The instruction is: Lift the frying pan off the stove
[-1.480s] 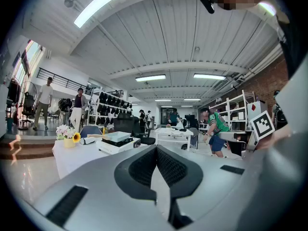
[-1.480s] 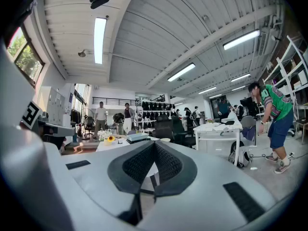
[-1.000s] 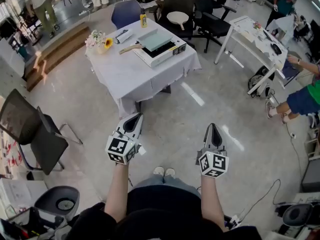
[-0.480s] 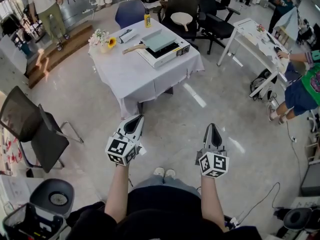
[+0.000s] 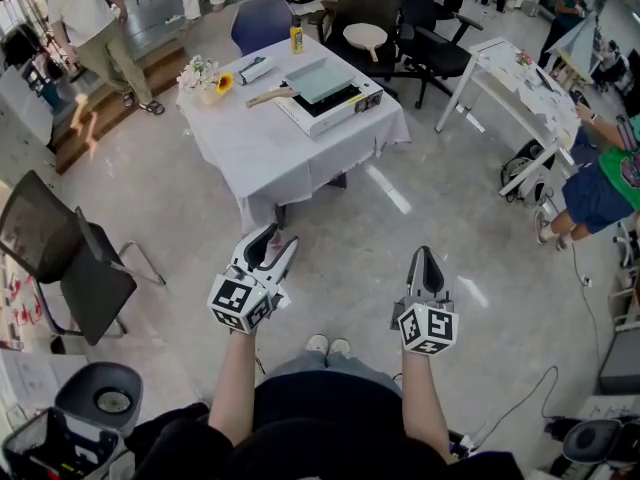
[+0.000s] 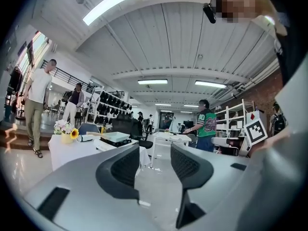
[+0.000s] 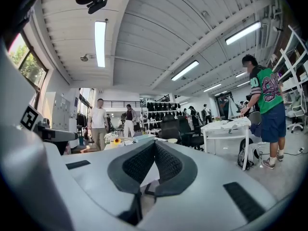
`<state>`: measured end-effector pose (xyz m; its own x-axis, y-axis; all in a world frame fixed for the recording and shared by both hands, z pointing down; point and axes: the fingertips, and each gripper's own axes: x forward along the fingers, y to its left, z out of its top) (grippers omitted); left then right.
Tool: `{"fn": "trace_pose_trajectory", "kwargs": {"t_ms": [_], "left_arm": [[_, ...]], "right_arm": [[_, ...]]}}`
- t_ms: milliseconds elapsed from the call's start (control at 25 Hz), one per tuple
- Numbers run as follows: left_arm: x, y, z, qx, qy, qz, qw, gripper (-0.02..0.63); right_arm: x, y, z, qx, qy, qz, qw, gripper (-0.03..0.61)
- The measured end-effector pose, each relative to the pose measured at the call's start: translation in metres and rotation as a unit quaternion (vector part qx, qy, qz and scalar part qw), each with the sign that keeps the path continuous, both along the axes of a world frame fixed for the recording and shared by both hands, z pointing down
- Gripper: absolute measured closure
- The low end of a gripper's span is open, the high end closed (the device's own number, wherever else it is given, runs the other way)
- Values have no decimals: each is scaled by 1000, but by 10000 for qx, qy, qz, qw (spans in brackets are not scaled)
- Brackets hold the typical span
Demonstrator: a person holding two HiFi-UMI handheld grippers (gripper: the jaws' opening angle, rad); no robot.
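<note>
A pale green square frying pan [image 5: 316, 78] with a wooden handle [image 5: 262, 96] sits on a white portable stove [image 5: 335, 102], on a table with a white cloth [image 5: 280, 153] far ahead. In the left gripper view the stove [image 6: 113, 139] is small and distant. Both grippers hang over the floor, well short of the table. My left gripper [image 5: 277, 240] [image 6: 154, 154] is opening, with nothing between its jaws. My right gripper [image 5: 425, 252] [image 7: 155, 144] is shut and empty.
Flowers in a vase [image 5: 200, 74] and a yellow bottle [image 5: 296, 38] stand on the table. A black chair [image 5: 60, 258] is at the left and a white desk [image 5: 520, 78] at the right. Office chairs [image 5: 400, 18] stand behind the table. People [image 5: 90, 18] walk nearby, and a cable [image 5: 530, 393] lies on the floor.
My left gripper's jaws have parted from shut. Both grippers stay in the same place. The person at the top left has stepped along the wooden platform.
</note>
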<state>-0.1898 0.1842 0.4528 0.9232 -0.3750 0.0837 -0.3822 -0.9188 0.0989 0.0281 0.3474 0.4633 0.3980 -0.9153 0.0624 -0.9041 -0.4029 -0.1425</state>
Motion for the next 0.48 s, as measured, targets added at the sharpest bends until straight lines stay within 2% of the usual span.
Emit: {"fn": "trace_pose_trajectory", "kwargs": {"t_ms": [160, 480], "left_arm": [[2, -9, 3, -40, 17, -45, 10000, 358], [1, -40, 4, -18, 87, -201, 9998, 328]], "right_arm": [[4, -9, 1, -20, 11, 3, 10000, 576], [11, -42, 1, 27, 57, -34, 10000, 576]]}}
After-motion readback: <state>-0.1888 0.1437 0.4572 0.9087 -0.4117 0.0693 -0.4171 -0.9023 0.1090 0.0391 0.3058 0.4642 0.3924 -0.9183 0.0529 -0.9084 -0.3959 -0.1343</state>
